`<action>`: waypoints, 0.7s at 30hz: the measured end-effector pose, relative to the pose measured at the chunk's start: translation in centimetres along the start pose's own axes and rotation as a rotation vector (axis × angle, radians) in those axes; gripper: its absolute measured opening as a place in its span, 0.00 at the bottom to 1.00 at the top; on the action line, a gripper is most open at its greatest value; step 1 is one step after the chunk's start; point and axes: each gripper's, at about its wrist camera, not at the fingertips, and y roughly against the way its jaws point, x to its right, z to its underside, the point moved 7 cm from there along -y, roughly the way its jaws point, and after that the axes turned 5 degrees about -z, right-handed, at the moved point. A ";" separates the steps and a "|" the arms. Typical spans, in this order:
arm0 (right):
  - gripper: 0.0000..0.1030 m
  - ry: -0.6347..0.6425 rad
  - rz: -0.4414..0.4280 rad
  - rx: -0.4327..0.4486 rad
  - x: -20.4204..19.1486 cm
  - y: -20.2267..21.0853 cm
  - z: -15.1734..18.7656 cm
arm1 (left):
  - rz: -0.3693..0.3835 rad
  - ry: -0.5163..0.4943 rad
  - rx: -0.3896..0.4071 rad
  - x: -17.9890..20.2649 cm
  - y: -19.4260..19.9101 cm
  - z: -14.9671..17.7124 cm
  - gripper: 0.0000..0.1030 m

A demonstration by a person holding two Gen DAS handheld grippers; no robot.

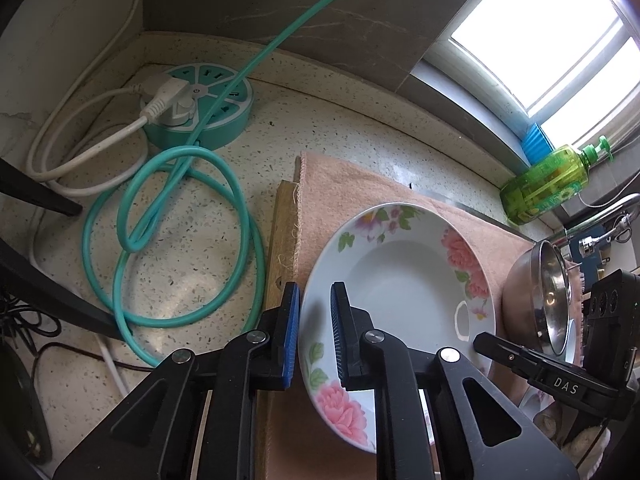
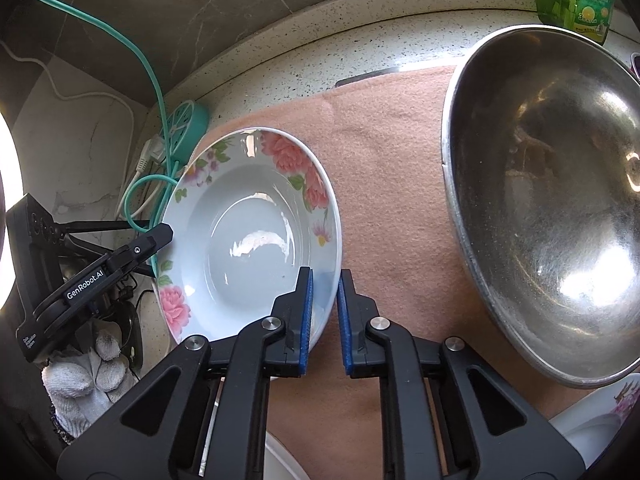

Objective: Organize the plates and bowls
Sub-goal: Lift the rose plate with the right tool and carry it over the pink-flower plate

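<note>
A white deep plate with pink flowers [image 1: 400, 280] [image 2: 248, 232] is held tilted above a pink cloth [image 1: 360, 188] [image 2: 384, 168]. My left gripper [image 1: 316, 304] straddles the plate's left rim, one blue pad on each side. My right gripper [image 2: 325, 288] straddles its right rim the same way. Each gripper shows in the other's view, the right one [image 1: 492, 344] and the left one [image 2: 160, 236]. A steel bowl [image 1: 536, 296] [image 2: 552, 208] stands tilted at the right on the cloth.
A teal round power strip [image 1: 200, 108] with white plug and looped teal cable [image 1: 172, 240] lies on the speckled counter at left. A green soap bottle [image 1: 548, 184] stands by the window. Another flowered dish [image 2: 596, 424] shows at the lower right. A wooden board [image 1: 280, 248] lies under the cloth.
</note>
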 end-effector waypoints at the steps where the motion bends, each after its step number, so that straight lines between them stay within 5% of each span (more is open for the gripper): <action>1: 0.12 0.002 0.005 -0.001 0.0 0.0 0.0 | 0.000 0.001 0.001 0.0 0.0 0.0 0.13; 21: 0.12 0.028 0.008 -0.003 -0.8 0.4 0.4 | -0.002 0.019 0.009 -0.2 0.9 0.8 0.13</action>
